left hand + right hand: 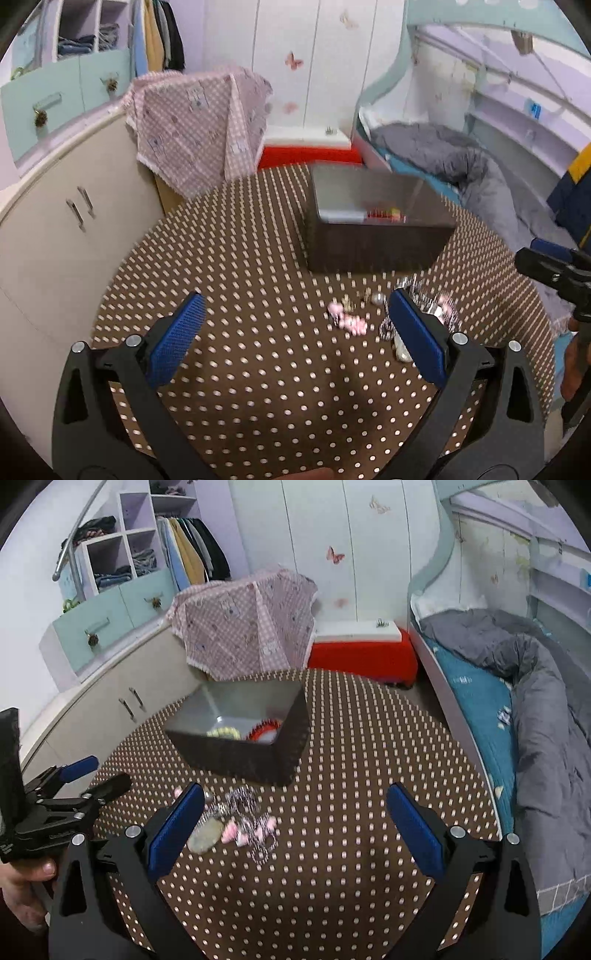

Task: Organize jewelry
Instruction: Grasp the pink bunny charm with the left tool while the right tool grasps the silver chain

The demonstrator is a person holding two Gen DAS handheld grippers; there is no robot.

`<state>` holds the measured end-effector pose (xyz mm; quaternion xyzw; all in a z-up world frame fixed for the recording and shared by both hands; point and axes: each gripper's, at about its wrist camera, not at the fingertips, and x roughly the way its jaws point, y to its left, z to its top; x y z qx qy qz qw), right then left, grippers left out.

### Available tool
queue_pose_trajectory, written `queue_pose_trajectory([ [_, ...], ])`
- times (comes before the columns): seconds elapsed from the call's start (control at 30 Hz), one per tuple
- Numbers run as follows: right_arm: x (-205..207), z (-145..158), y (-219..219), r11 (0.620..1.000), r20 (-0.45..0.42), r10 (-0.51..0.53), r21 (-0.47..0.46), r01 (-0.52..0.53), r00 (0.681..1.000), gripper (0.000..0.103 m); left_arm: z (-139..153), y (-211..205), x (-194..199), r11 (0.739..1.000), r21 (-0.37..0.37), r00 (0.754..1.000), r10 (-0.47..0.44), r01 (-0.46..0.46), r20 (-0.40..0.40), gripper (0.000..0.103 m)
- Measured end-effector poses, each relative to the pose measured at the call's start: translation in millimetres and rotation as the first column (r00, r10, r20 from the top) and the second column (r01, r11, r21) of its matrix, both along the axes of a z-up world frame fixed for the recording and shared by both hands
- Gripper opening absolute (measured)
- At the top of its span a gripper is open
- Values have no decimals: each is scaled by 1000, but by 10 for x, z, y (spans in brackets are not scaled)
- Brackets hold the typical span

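Note:
A pile of jewelry (373, 314) with pink beads and silver chains lies on the brown dotted tablecloth (258, 362), in front of a dark open box (373, 236) that holds red and yellow pieces. My left gripper (295, 310) is open and empty, its right finger beside the pile. In the right wrist view the jewelry pile (243, 823) lies next to the left finger of my open, empty right gripper (295, 805). The box (243, 734) stands beyond it. The left gripper (74, 790) shows at the left edge.
A round table carries everything. A pink checked cloth (243, 627) covers something behind it. A red and white stool (362, 650) stands at the back, a bed with a grey quilt (535, 701) to the right, beige cabinets (55, 240) to the left.

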<state>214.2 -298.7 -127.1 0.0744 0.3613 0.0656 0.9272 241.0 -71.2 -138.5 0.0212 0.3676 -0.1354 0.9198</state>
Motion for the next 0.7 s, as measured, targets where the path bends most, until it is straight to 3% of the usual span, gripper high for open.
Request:
queue_pose_trajectory([
  [0.13,-12,-103,-19,1000,-25,-3,1,3,1000,95,-201,-151,110,999,40,998,-19,21,-53,89],
  [0.23,11,-161,-19,1000,-42,-1,-6,1,999,95,-329,-233,194,998,62,995,-27,33,-94,78],
  [0.3,25,-195,-14,1000,-53,2,-10,-3,999,95,-417,-261,236,998,51,991,-41,47,-125,63],
  [0.33,29,-212,-17,1000,-58,6,-13,-6,998,95,-427,-257,240,998,25,990,-53,56,-128,60],
  [0.37,36,-228,-14,1000,-63,10,-15,-10,998,95,-415,-266,235,998,19,990,-63,66,-124,48],
  [0.4,35,-254,-8,1000,-68,14,-18,-15,998,95,-405,-277,230,996,7,989,-85,86,-122,28],
  [0.57,62,-373,57,998,-103,48,-27,-51,994,95,-376,-245,186,991,-22,983,-136,134,-121,22],
  [0.6,61,-400,80,997,-109,62,-30,-65,992,92,-369,-218,174,991,-30,984,-136,133,-119,17],
  [0.7,86,-471,149,994,-133,93,-39,-99,987,82,-365,-125,142,991,-42,984,-132,127,-120,17],
])
